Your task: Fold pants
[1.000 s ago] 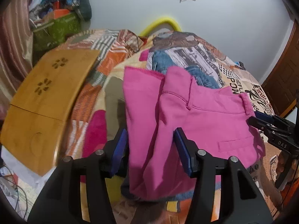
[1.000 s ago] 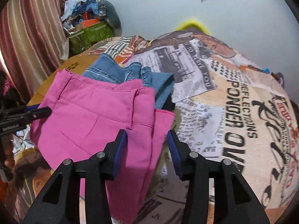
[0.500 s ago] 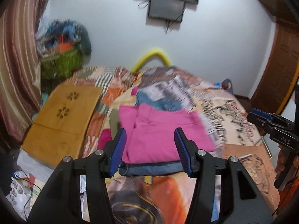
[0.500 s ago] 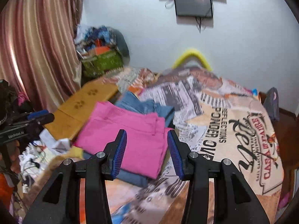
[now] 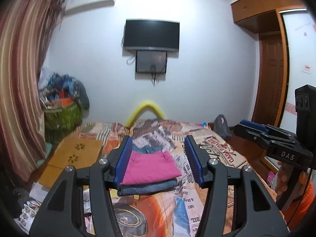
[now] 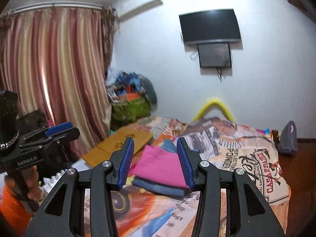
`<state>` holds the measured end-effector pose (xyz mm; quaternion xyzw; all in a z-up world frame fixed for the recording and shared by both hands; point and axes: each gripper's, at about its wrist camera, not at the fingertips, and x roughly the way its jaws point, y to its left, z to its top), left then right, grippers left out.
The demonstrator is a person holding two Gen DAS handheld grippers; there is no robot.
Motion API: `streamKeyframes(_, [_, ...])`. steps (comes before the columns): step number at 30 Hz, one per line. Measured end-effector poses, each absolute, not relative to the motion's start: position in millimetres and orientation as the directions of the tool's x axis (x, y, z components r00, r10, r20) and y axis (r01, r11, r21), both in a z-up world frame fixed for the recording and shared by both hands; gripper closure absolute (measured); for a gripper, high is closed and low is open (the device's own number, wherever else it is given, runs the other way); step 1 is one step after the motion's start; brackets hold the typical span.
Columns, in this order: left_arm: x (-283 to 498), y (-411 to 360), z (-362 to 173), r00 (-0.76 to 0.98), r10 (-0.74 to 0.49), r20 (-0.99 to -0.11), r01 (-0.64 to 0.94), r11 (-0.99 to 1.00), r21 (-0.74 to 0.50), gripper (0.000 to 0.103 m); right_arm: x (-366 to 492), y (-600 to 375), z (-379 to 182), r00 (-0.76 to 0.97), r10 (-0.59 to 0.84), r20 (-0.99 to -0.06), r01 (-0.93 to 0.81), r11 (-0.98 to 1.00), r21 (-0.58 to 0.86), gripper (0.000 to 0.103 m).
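The pink pants [image 5: 151, 166] lie folded into a flat rectangle on the bed [image 5: 215, 154], on top of folded jeans [image 5: 147, 188] and ahead of both pairs of fingers, well clear of them. They look light, soft and limp: a thin woven cloth that will sag and slide off the denim beneath if taken by one edge only. My judgement is that the safest hold is at the two near corners of the folded stack, one corner per gripper, pinching all layers together so the fold does not open; the fabric is not fragile, but the smooth top layer may slip.

The left gripper [image 5: 157, 161] has its fingers released, standing apart with nothing between them; they have just been opening a little further. The right gripper [image 6: 155, 163] is also released, its fingers somewhat closer together and empty, with the pants seen through the gap beyond them.

Readable writing: "DAS" on the body of the right gripper, seen to the right of the left fingers, and "GenRobot.AI" on the left gripper, seen to the left of the right fingers. The bedsheet beyond the right fingers is printed with "CASA DE PARIS" and "PONDER", the latter upside down.
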<state>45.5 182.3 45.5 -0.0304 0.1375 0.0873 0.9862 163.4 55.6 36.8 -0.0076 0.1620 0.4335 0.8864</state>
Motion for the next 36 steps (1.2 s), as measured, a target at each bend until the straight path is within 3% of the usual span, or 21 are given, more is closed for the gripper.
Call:
streamKeyframes(4, [13.4, 160.4, 49.3, 0.958, 0.18, -0.225, -0.191, 0.981, -0.027, 0.032, 136.3, 42.4, 41.3, 0.575, 0.781, -0.244, -0.781, 0.613, 0.119, 0.061])
streamKeyframes(7, [-1.4, 150.4, 47.2, 0.961, 0.189, -0.203, -0.198, 0.98, -0.026, 0.018, 120.9, 34.5, 40.5, 0.582, 0.783, -0.219, -0.782, 0.613, 0.114, 0.052])
streamKeyframes(10, [-9.3, 145.3, 42.7, 0.961, 0.192, -0.197, -0.201, 0.979, -0.024, 0.012, 114.0, 28.5, 37.2, 0.596, 0.777, -0.202, -0.775, 0.623, 0.109, 0.048])
streamKeyframes(12, [-12.2, 142.8, 41.2, 0.96, 0.201, -0.194, -0.209, 0.978, -0.017, 0.01, 110.4, 24.6, 36.0, 0.599, 0.777, -0.195, -0.772, 0.625, 0.117, 0.038])
streamKeyframes(15, [-15.9, 140.7, 37.9, 0.96, 0.211, -0.184, -0.217, 0.976, -0.017, 0.002, 105.3, 21.2, 34.6, 0.616, 0.767, -0.181, -0.76, 0.638, 0.121, 0.03])
streamKeyframes(23, [-18.4, 142.9, 27.5, 0.958, 0.219, -0.184, -0.226, 0.974, -0.018, 0.0, 96.3, 21.8, 32.0, 0.674, 0.721, -0.162, -0.715, 0.691, 0.103, 0.0])
streamKeyframes(36, [-15.2, 142.8, 19.5, 0.956, 0.224, -0.192, -0.233, 0.972, -0.026, 0.0, 87.1, 17.6, 26.3, 0.688, 0.706, -0.169, -0.703, 0.706, 0.083, 0.0])
